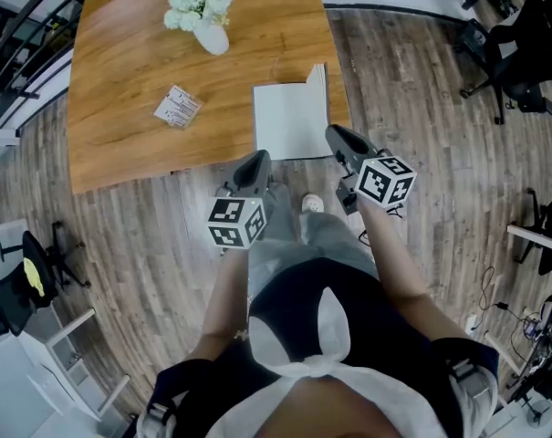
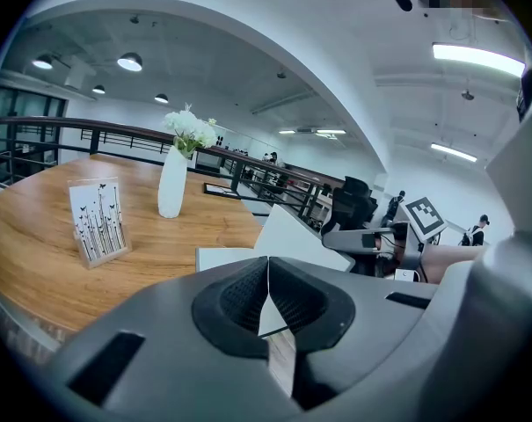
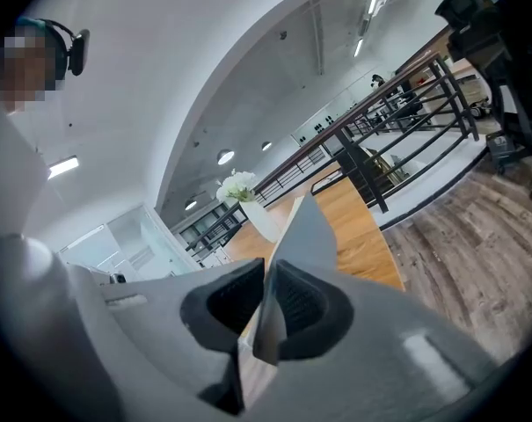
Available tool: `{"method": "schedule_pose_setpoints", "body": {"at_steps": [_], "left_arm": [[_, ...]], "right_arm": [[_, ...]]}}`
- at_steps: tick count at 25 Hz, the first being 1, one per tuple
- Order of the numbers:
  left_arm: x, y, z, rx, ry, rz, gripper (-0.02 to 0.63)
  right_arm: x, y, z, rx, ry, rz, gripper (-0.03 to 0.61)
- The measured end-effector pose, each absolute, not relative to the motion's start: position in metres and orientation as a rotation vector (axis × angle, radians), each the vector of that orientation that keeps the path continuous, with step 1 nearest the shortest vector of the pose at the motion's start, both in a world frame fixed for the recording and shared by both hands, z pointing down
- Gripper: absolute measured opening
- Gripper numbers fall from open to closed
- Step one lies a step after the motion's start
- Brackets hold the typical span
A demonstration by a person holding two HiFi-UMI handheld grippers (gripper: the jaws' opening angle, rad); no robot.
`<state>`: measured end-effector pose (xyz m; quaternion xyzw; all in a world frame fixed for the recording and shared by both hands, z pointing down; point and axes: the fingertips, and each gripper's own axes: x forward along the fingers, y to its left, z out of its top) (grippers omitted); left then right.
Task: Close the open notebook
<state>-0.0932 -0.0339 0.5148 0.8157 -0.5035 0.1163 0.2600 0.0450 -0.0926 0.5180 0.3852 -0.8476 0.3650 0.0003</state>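
Observation:
A white notebook (image 1: 287,121) lies open on the wooden table (image 1: 130,62), near its front right corner. Its right cover (image 1: 318,88) stands tilted up from the flat page. My right gripper (image 1: 334,135) is shut on that cover's near edge. In the right gripper view the grey sheet (image 3: 311,227) rises from between the jaws of the right gripper (image 3: 267,280). My left gripper (image 1: 255,161) hangs just off the table's front edge, left of the notebook, shut and holding nothing. From the left gripper (image 2: 267,264) the page (image 2: 223,258) and the raised cover (image 2: 297,240) show ahead.
A white vase of white flowers (image 1: 203,12) stands at the back of the table. A small printed card stand (image 1: 177,107) sits left of the notebook. Black office chairs (image 1: 522,35) stand on the plank floor to the right. The person's legs are below.

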Motion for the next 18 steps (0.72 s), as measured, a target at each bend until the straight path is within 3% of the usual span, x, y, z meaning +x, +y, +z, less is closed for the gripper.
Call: {"method": "schedule_pose_setpoints", "body": {"at_steps": [18], "left_arm": [[-0.114, -0.038, 0.513, 2.195, -1.401, 0.303, 0.020]], "right_arm": [[0.007, -0.092, 0.516, 1.105, -2.714, 1.169, 0.044]]}}
